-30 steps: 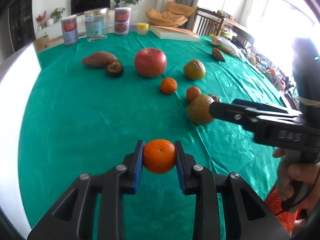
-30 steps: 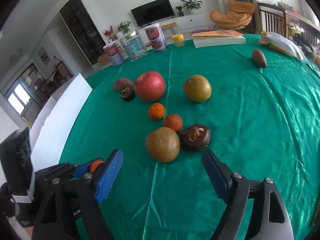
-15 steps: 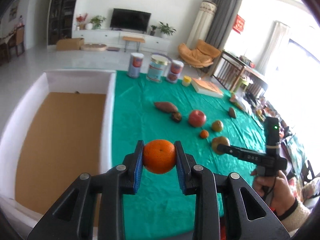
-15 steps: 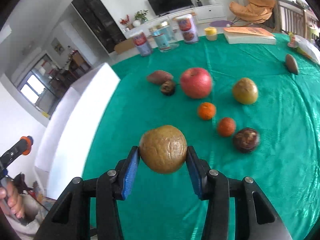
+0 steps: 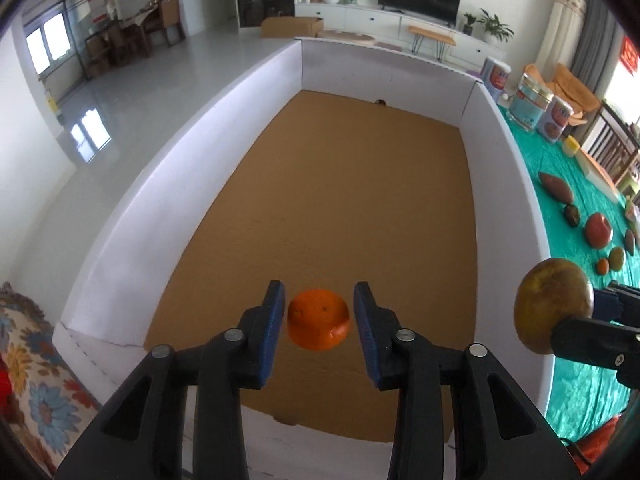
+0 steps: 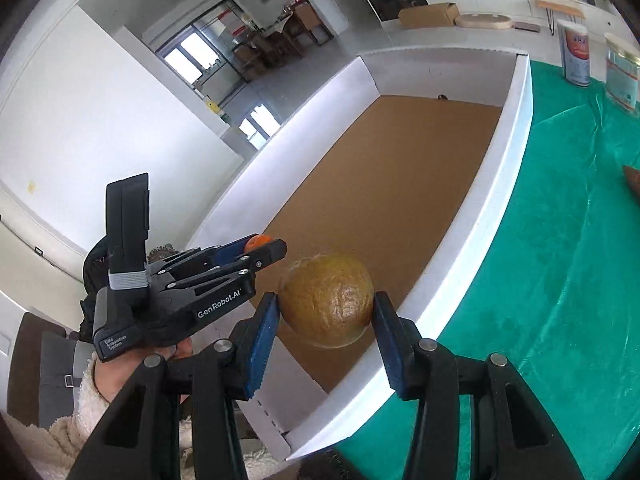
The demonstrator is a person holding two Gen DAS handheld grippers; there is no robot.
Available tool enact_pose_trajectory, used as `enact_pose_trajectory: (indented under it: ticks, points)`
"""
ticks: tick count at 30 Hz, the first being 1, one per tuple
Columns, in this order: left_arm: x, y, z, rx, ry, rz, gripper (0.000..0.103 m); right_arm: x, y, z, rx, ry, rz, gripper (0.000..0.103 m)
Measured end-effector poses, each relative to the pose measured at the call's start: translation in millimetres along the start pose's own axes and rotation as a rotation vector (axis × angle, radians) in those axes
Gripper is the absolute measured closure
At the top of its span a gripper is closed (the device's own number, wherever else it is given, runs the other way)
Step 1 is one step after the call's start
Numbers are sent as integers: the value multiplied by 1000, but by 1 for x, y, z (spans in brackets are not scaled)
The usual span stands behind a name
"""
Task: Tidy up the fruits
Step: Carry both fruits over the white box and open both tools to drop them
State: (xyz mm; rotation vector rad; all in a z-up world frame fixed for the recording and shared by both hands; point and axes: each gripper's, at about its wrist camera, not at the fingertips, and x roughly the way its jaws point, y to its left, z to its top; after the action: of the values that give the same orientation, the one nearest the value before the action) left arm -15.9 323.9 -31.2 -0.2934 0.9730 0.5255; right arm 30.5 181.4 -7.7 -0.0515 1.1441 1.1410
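My left gripper [image 5: 319, 295] hangs over the near end of a white-walled box [image 5: 500, 140] with a brown cardboard floor. Its jaws are opening: an orange [image 5: 318, 320] sits between the blue pads with a thin gap on each side, loose above the floor. My right gripper [image 6: 324, 307] is shut on a round brown-green fruit [image 6: 326, 300] over the box's near right wall [image 6: 512, 152]. That fruit [image 5: 552, 304] also shows at the right edge of the left wrist view. From the right wrist view the left gripper [image 6: 264, 246] appears side-on, with the orange [image 6: 256, 241] at its tip.
A green tablecloth [image 6: 560, 280] lies right of the box, with a red apple [image 5: 599, 231], a sweet potato [image 5: 556, 192], smaller fruits and tins [image 5: 532, 108]. A flowered cloth [image 5: 32, 360] lies left of the box. A person's hand [image 6: 120, 372] grips the left tool.
Both grippers swung left from the table to above the box. The right one closed on the brown-green fruit and carried it along. The left pads have parted from the orange.
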Motion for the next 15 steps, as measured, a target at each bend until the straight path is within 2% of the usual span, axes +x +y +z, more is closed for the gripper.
enact_pose_trajectory:
  ticks: [1,3,5,8,10,12,15]
  points:
    - [-1,0,0,3,-9,11,36,0,-4,2,14,-15,3,51]
    - [-10,-5,-1,11,-51,23,26,-12,-12,3,48,-68,25,40]
    - [-23,-14,1,28,-94,14,26,-35,-26,-2,65,-137,8,35]
    - [-46,-44,5,77,-190,-57,22,-74,-54,-29,102,-229,-56,29]
    - [-60,-71,6,133,-263,-110,11,-101,-82,-59,150,-281,-144,23]
    - [-63,-102,5,218,-319,-136,8,-123,-110,-94,197,-317,-279,22]
    - [-45,-143,5,325,-298,-121,8,-162,-153,-147,277,-356,-532,22]
